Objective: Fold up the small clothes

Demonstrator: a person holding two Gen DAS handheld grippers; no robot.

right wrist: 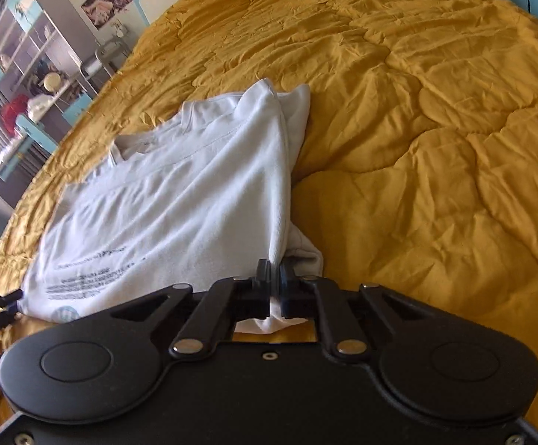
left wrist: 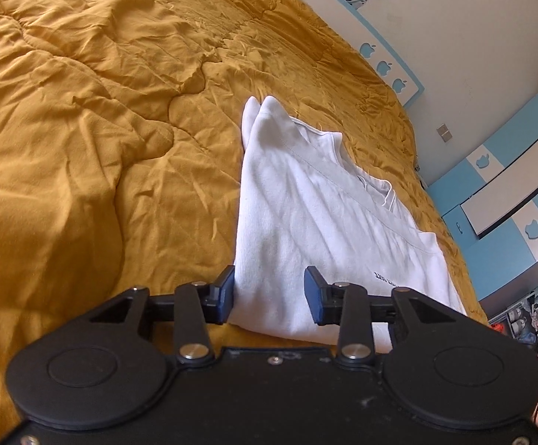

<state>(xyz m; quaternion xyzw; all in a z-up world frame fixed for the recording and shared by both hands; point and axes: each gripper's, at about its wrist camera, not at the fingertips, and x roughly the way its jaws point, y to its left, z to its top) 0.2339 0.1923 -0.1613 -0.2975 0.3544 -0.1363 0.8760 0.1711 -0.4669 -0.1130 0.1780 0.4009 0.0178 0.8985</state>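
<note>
Right wrist view: right gripper [right wrist: 274, 272] pinching white shirt [right wrist: 180, 200] hem; left gripper [left wrist: 269, 294] spread, gripping nothing, risking lopsided fold on quilt [right wrist: 435, 148].

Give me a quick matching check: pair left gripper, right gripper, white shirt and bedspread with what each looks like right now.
Things:
1. left gripper
2. right gripper
3. white shirt
4. bedspread

States:
A. mustard yellow, wrinkled
B. shut on cloth
C. open, cloth between the pads
D. partly folded, printed text near one end

Pairs: 1-C, 2-B, 3-D, 4-A
</note>
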